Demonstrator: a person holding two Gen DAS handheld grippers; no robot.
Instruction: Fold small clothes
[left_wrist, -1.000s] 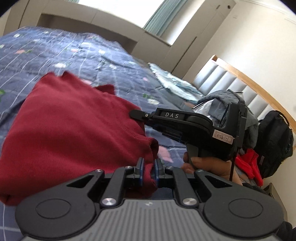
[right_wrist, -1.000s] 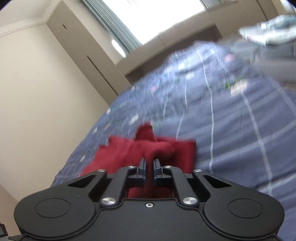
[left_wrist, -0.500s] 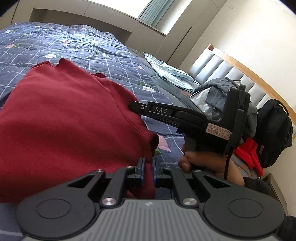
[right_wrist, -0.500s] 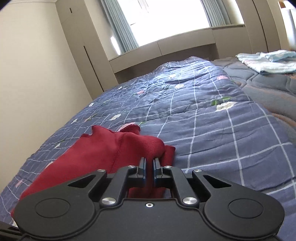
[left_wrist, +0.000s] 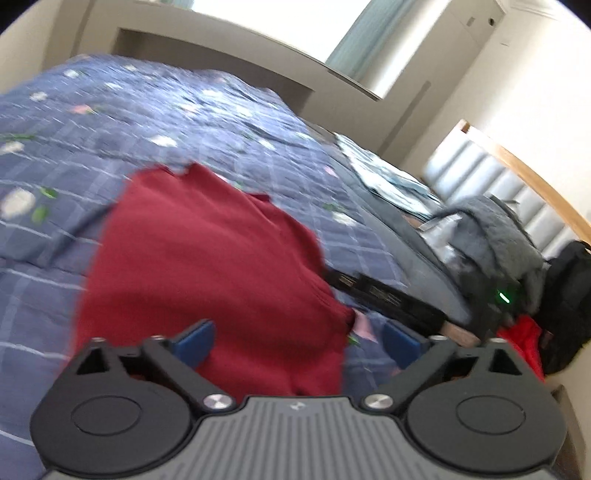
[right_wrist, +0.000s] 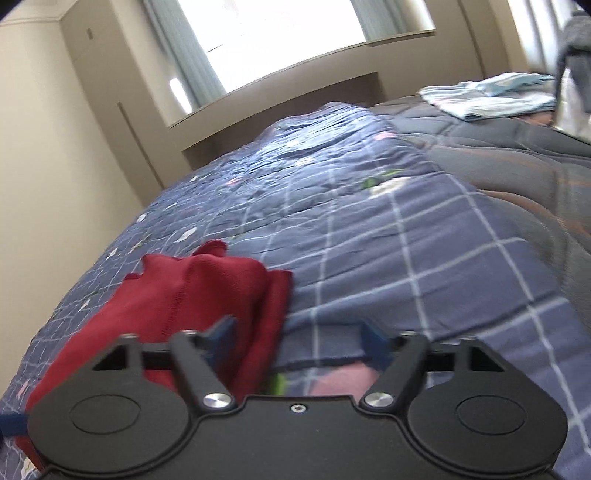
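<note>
A dark red garment (left_wrist: 207, 266) lies folded over on the blue checked bedspread (left_wrist: 147, 122). My left gripper (left_wrist: 295, 341) is open, its blue pads spread wide, with the garment's near edge lying between them. My right gripper (right_wrist: 295, 341) is open too; the red garment (right_wrist: 192, 291) lies under and beyond its left pad. In the left wrist view the right gripper's black finger (left_wrist: 384, 295) shows just past the garment's right corner.
A folded pale blue cloth (right_wrist: 487, 96) lies far up the bed. A grey jacket (left_wrist: 491, 236), a black backpack (left_wrist: 569, 306) and a red item (left_wrist: 524, 339) sit by the padded headboard (left_wrist: 509, 184). A grey quilt (right_wrist: 517, 155) covers the bed's right side.
Both grippers have opened and let go of the red garment's edge, which now lies on the bedspread. Both have drawn back a little.
</note>
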